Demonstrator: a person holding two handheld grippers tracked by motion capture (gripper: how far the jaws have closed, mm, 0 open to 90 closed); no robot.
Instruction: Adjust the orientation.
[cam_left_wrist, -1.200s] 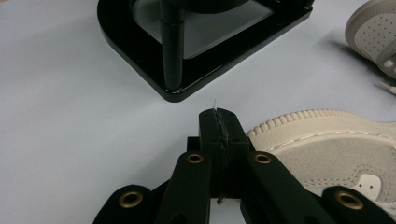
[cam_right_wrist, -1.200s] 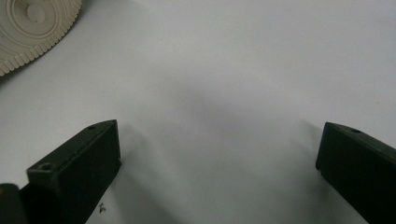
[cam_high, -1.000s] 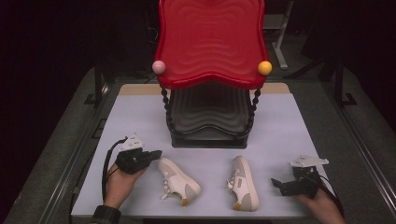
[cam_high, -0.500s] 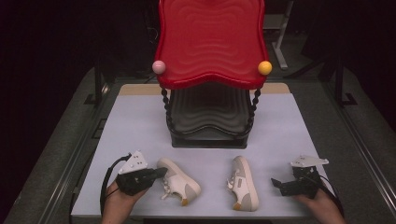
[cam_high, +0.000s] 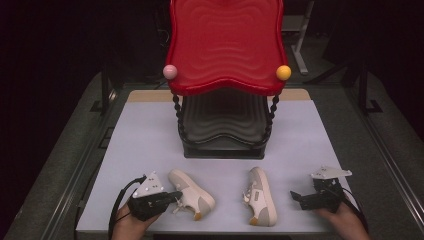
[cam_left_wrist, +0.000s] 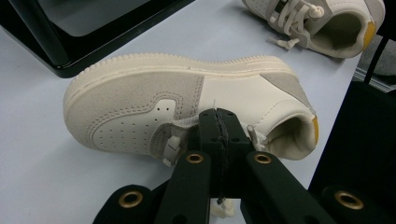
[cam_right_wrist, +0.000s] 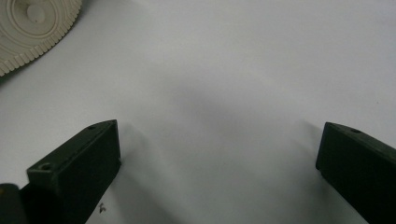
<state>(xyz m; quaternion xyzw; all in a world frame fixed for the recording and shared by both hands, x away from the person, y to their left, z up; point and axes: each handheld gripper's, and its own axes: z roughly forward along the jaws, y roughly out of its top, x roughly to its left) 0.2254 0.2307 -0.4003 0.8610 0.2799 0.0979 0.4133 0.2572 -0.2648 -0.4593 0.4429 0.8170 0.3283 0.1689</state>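
Observation:
Two cream sneakers lie near the front edge of the white table (cam_high: 145, 130). The left sneaker (cam_high: 192, 194) (cam_left_wrist: 140, 102) lies on its side, toe to the left in the left gripper view. My left gripper (cam_high: 175, 196) (cam_left_wrist: 218, 122) is at its lacing, jaws pressed together, with a cream lace end showing just under them. The right sneaker (cam_high: 261, 196) (cam_left_wrist: 327, 18) lies a little farther right; its ribbed sole (cam_right_wrist: 28, 28) shows in the right gripper view. My right gripper (cam_high: 296, 198) (cam_right_wrist: 219, 128) rests on the table to the right of that sneaker, jaws wide apart and empty.
A two-level stand rises behind the shoes: a red wavy top shelf (cam_high: 225, 45) with a pink ball (cam_high: 170, 71) and a yellow ball (cam_high: 283, 72) at its corners, above a black lower shelf (cam_high: 222, 125). The table's front edge lies just under both hands.
My left gripper has moved toward the front edge of the table and closer to the left sneaker's laces. The right gripper and both sneakers stay where they were.

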